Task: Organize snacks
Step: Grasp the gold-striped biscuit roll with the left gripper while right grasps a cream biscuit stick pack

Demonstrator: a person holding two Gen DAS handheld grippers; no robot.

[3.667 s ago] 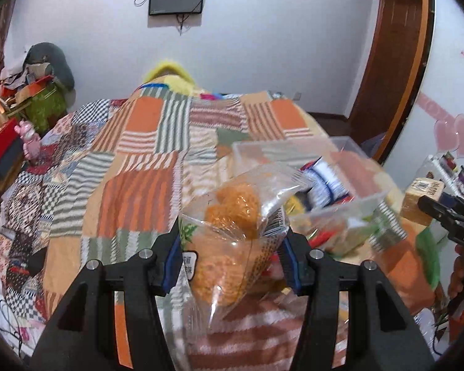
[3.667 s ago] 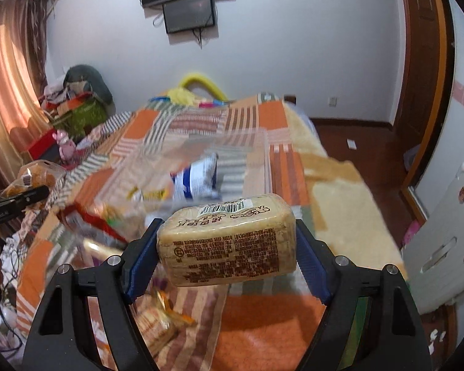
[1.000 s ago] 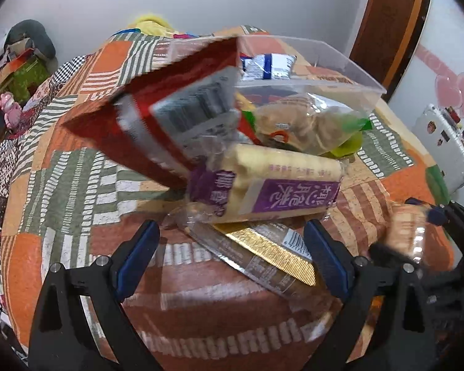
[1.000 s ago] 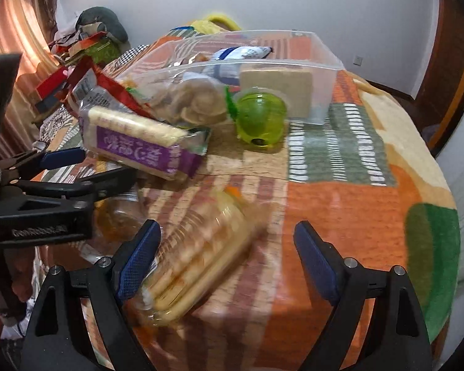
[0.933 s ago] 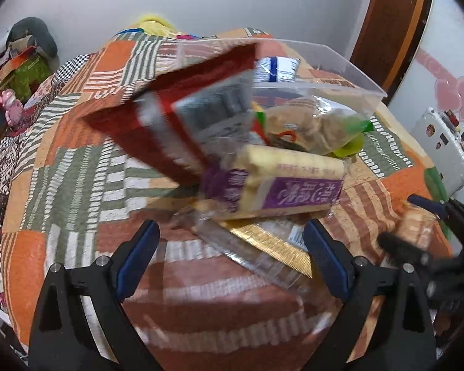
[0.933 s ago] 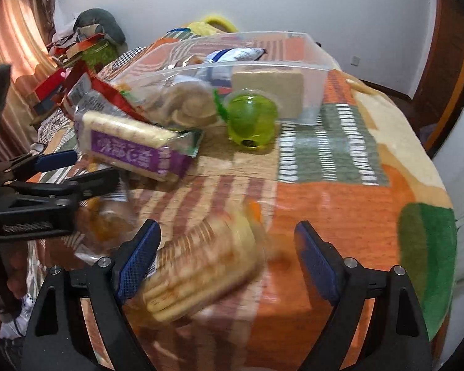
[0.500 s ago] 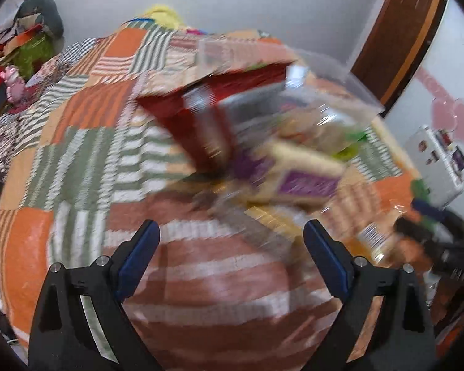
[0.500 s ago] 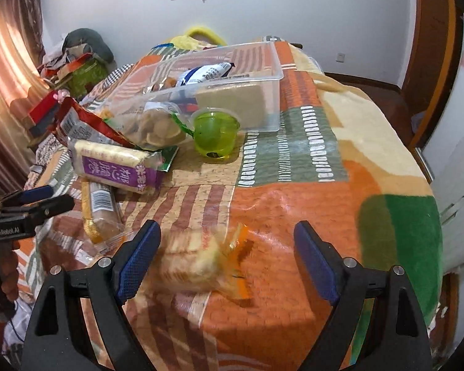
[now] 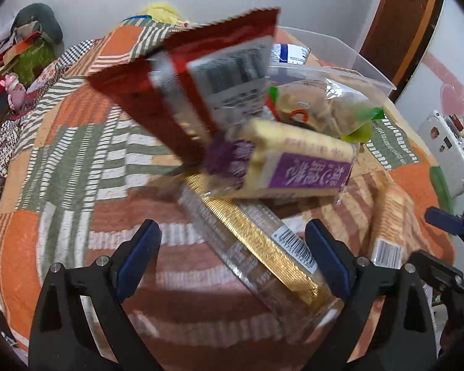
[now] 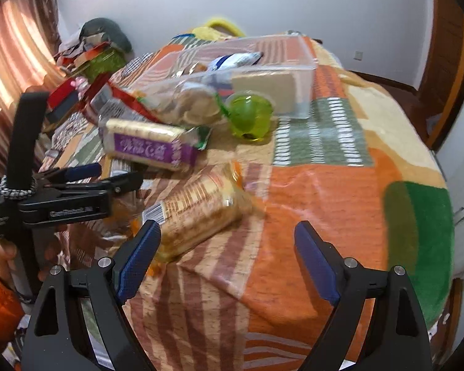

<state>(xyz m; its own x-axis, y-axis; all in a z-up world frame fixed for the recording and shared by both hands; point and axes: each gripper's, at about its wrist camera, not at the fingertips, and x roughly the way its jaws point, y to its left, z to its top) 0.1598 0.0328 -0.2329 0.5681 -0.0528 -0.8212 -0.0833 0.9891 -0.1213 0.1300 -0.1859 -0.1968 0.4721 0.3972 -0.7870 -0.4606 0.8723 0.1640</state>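
We are holding nothing now: the left gripper (image 9: 232,256) and the right gripper (image 10: 227,253) are both standing wide, where a few seconds ago the left was clamping a clear bag of orange puffs and the right a tan wrapped block. That block is now sitting inside the clear plastic bin (image 10: 306,61) at the far side of the patchwork quilt (image 10: 324,191), so two snacks seem to be put away and we are coming back down for the next ones. The left fingers are straddling a long clear sleeve with a gold foil strip (image 9: 263,247), glossy and rigid-looking, lying flat just ahead of them. The right fingers are hanging over a crinkly clear pack of stacked round crackers (image 10: 198,207), a soft cylinder lying on its side near the left fingertip. Behind these, the purple-labelled cracker pack (image 10: 148,147) is resting partly on the gold sleeve, the red foil pouch (image 9: 185,83) is leaning over it, and a translucent green cup (image 10: 250,117) is standing just beside the bin wall. Everything is blurring slightly, so fine print is unreadable.
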